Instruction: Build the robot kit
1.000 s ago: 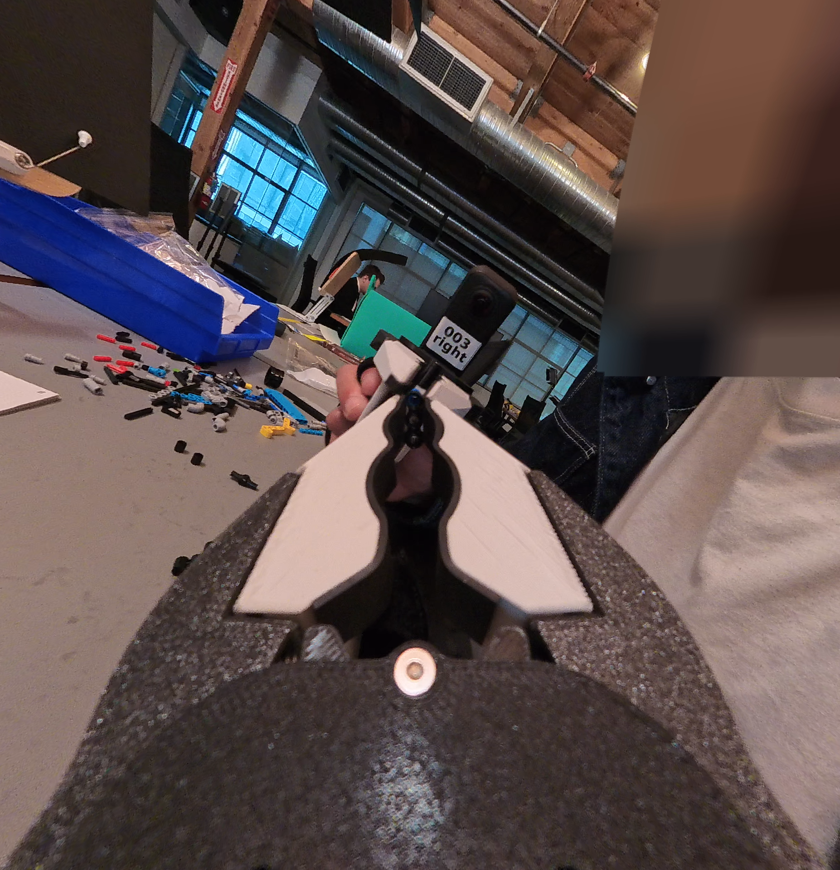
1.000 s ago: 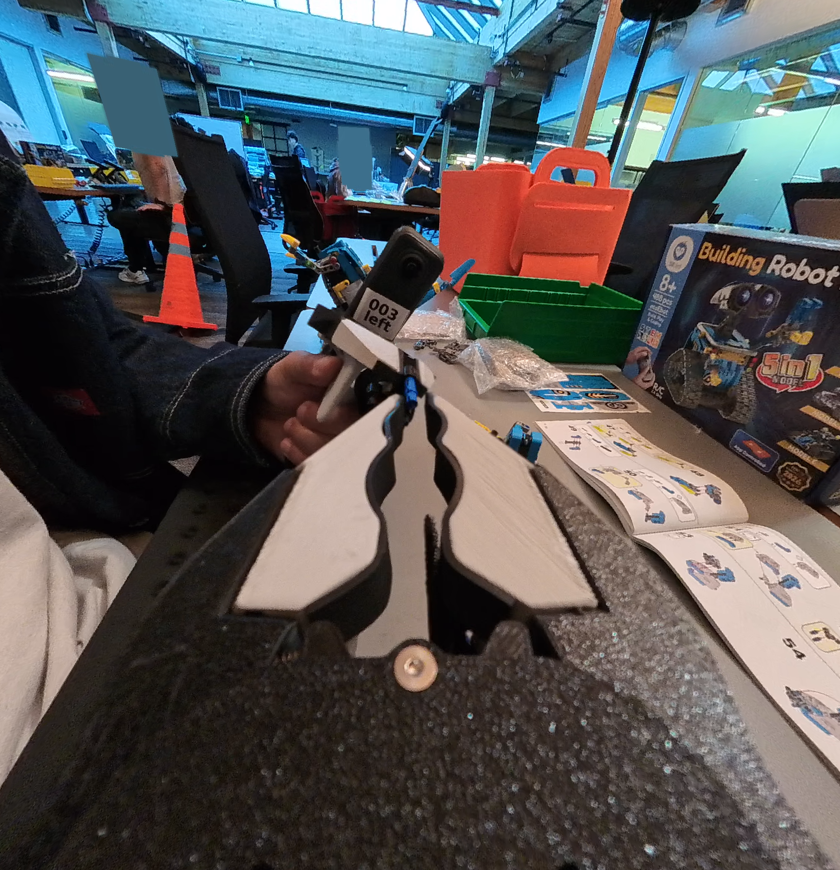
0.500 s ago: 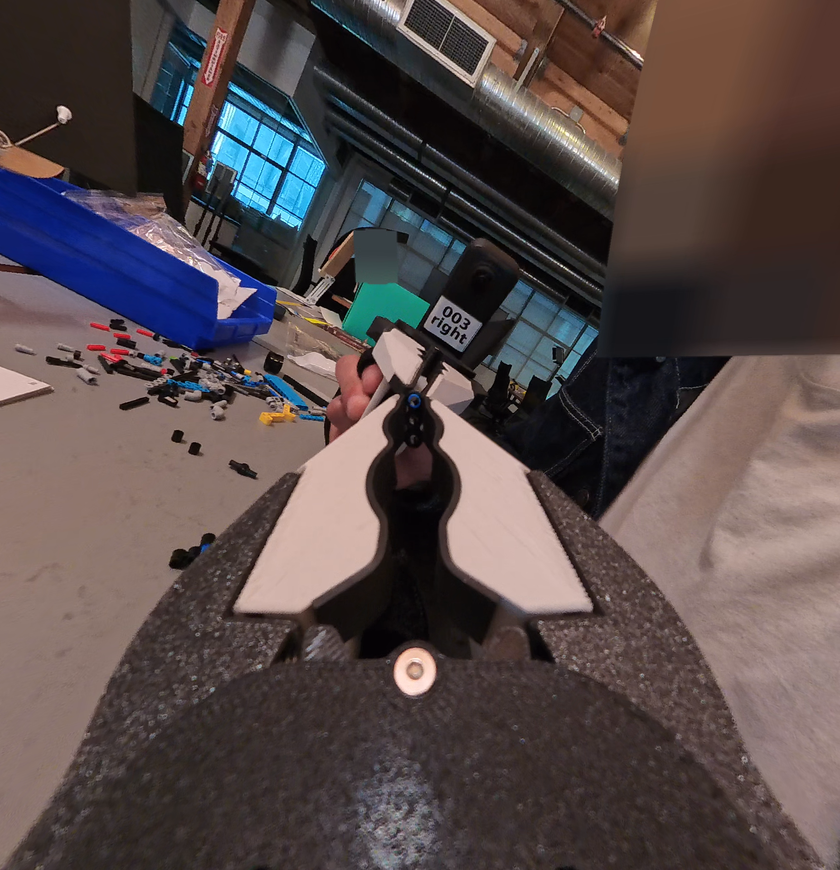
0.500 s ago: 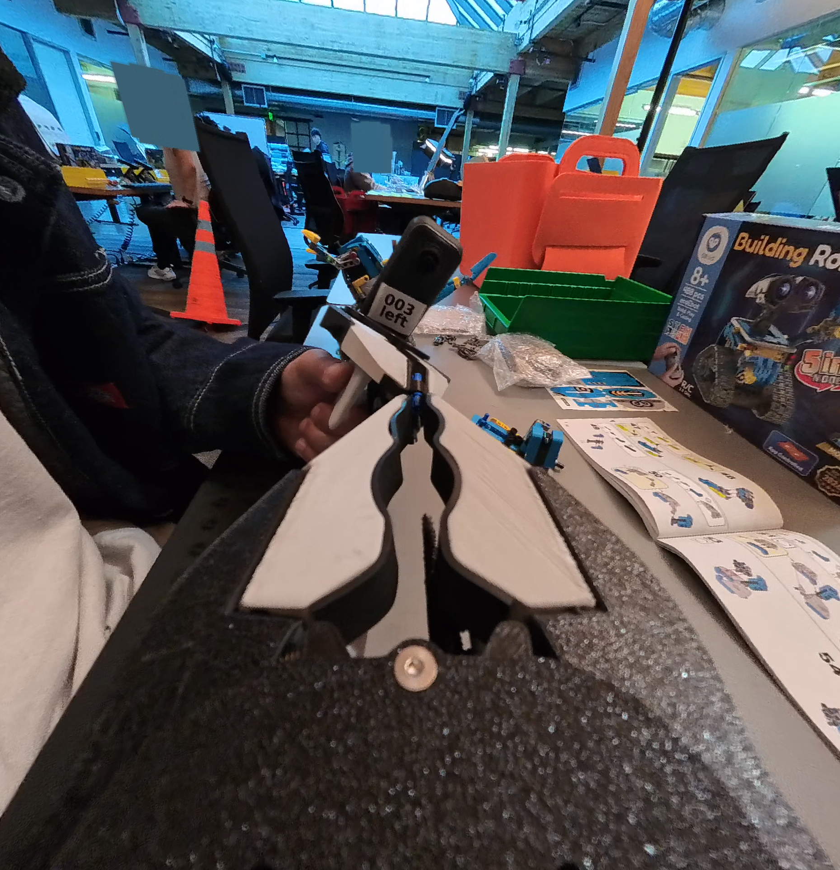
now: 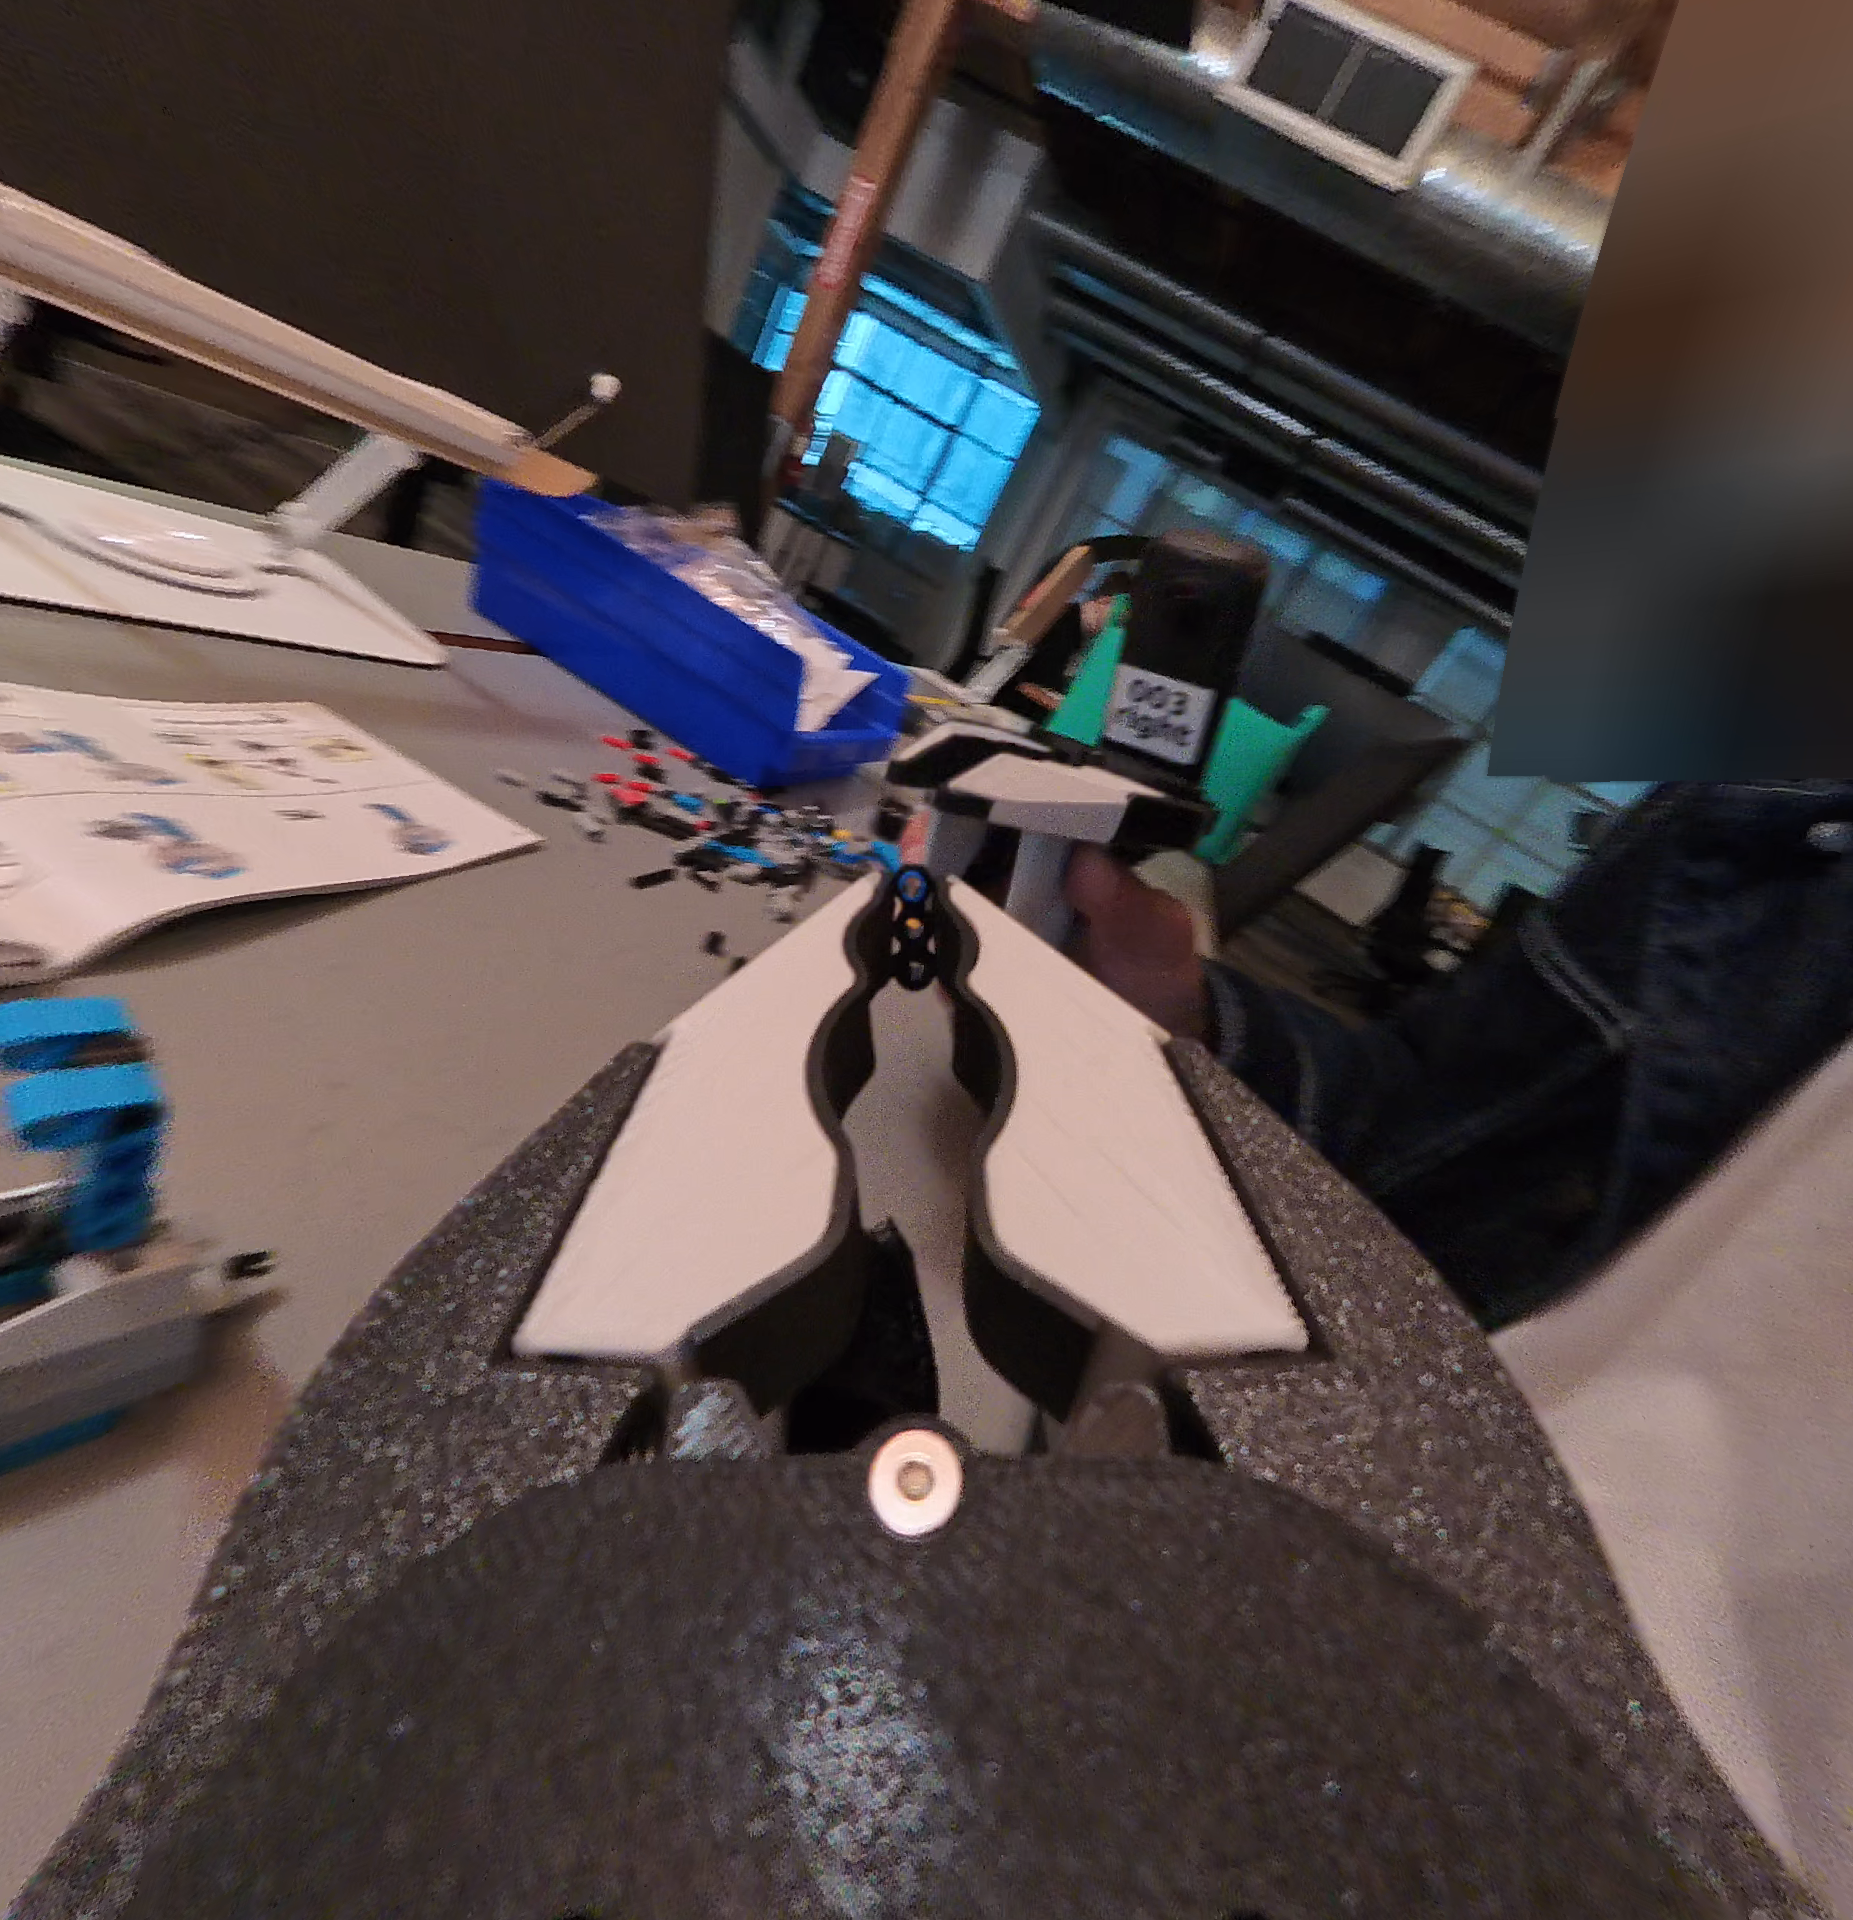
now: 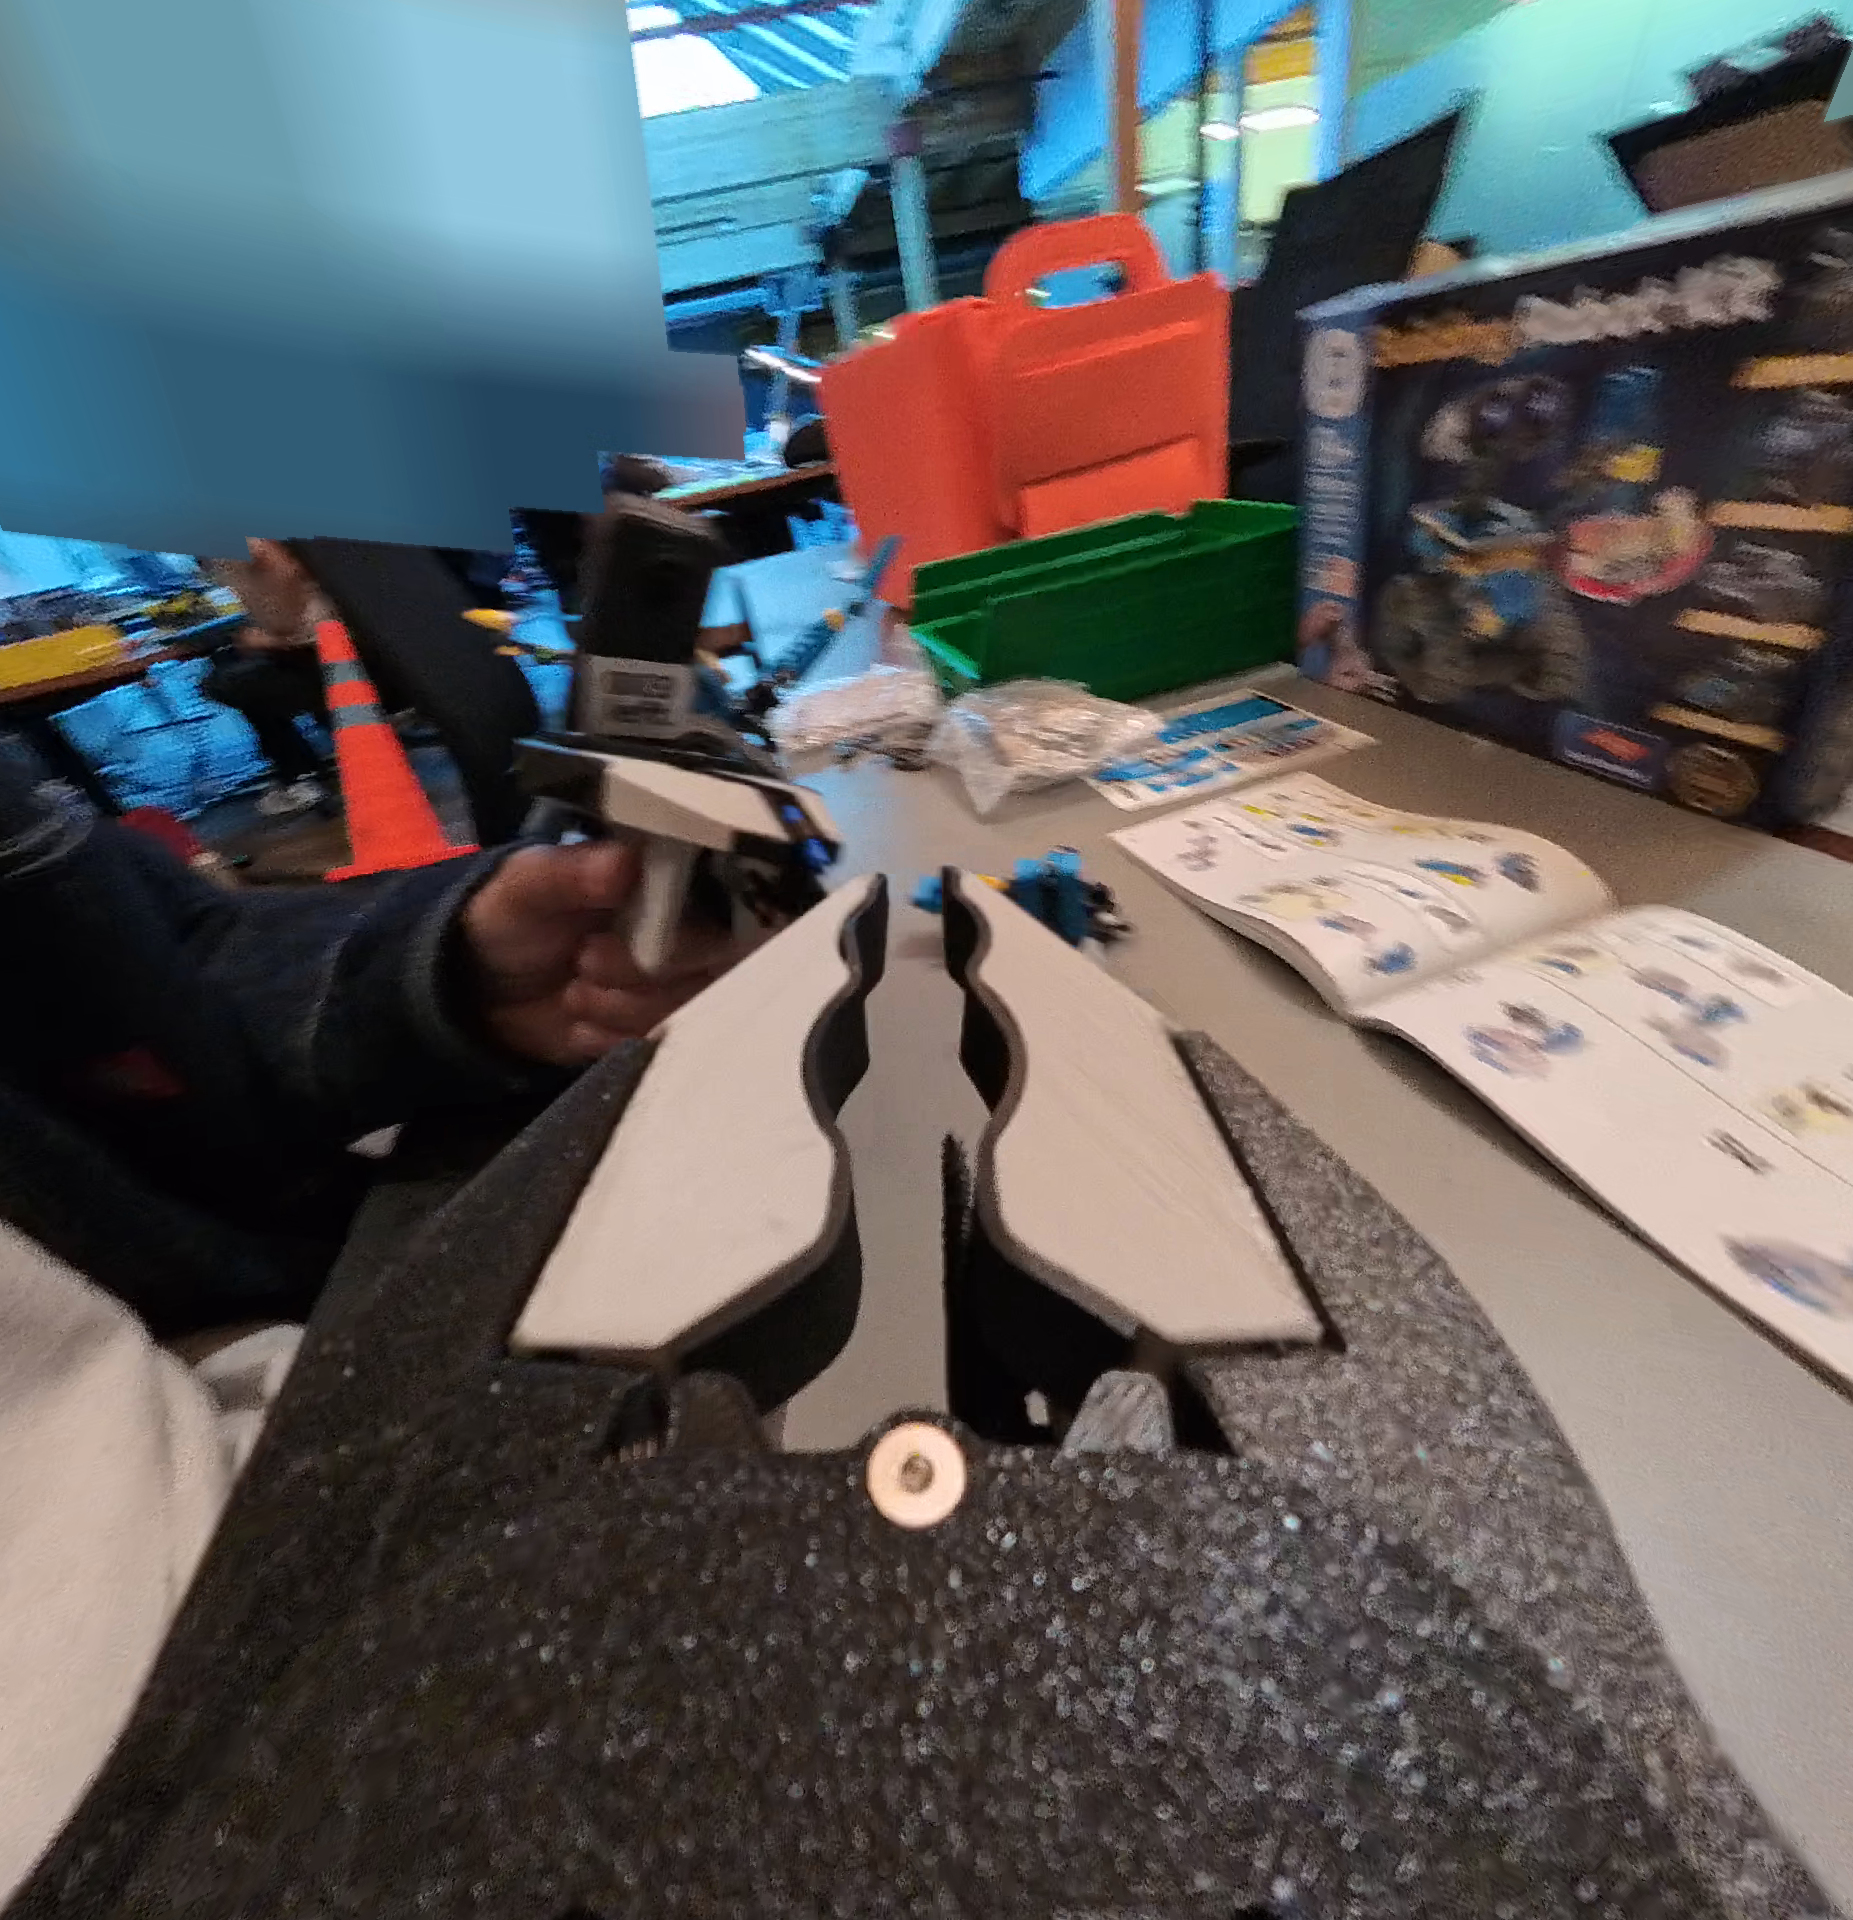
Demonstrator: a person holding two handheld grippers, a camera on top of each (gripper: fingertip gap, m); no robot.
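Note:
My left gripper [image 5: 911,914] is shut on a small black beam piece [image 5: 914,940] with a blue pin at its tip, held above the grey table [image 5: 402,1039]. My right gripper [image 6: 914,902] is open by a narrow gap and empty. Just beyond its tips a small blue model [image 6: 1052,896] stands on the table. Each gripper shows in the other's view, held in a hand: the right one [image 5: 906,771] behind my left tips, the left one [image 6: 813,831] to the left of my right tips. The two grippers are apart.
A blue bin [image 5: 683,655], scattered small parts [image 5: 714,821], an open booklet [image 5: 174,800] and a blue and grey model [image 5: 60,1174] lie left. The right wrist view shows a booklet [image 6: 1524,987], green bin [image 6: 1109,603], orange case [image 6: 1047,416], kit box [image 6: 1628,520] and plastic bags [image 6: 963,727]. My hands' fingertips stand some 5 centimeters from each other.
The two grippers were tip to tip on the small piece. The right gripper has opened and drawn away; the left keeps the piece. Both views have swung sideways.

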